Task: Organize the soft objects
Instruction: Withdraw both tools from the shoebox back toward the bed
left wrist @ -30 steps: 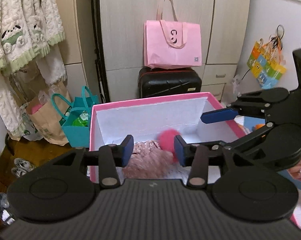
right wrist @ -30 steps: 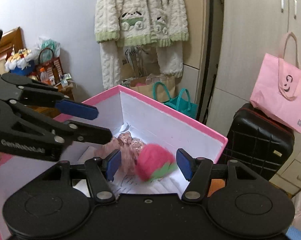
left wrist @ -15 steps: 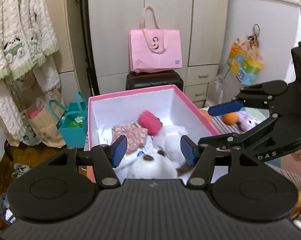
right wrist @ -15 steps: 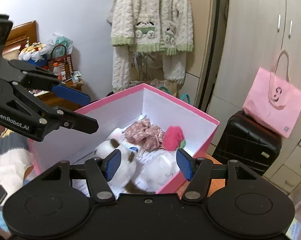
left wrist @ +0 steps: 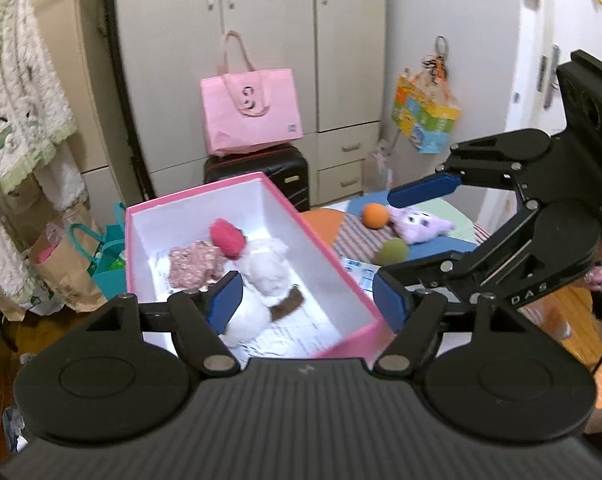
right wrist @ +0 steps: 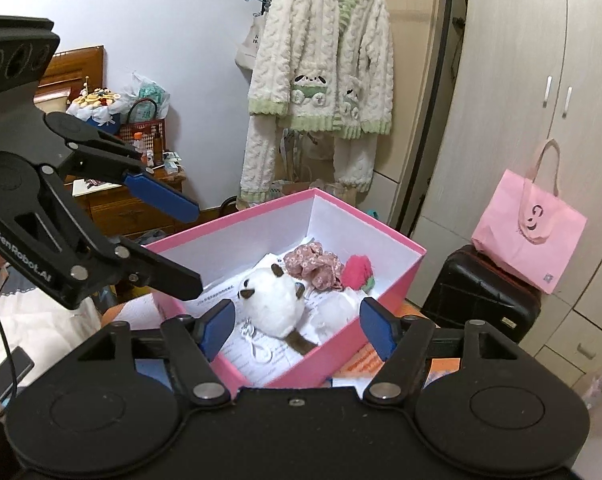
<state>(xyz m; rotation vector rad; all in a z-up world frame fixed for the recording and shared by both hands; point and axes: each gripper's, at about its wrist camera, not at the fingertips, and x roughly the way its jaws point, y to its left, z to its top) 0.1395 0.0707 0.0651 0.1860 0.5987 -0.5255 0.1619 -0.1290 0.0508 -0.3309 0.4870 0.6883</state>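
A bedroom with wardrobes, and a pink box [right wrist: 385, 276] on the table in front of me.
My left gripper [left wrist: 307, 300] and right gripper [right wrist: 297, 330] have just been opening and hold nothing. In the box lie a white plush toy [right wrist: 275, 304], a flowered cloth [right wrist: 315, 266] and a red pompom [right wrist: 357, 272].

one pink box [right wrist: 381, 272]; inside it, one white plush [right wrist: 275, 300], one floral pink cloth [right wrist: 315, 266], one red plush [right wrist: 357, 272]. outside, on the table: one orange ball [left wrist: 374, 215], one green ball [left wrist: 393, 252], one purple plush [left wrist: 419, 224]. one pink tote bag [left wrist: 251, 114], one black suitcase [right wrist: 477, 296].
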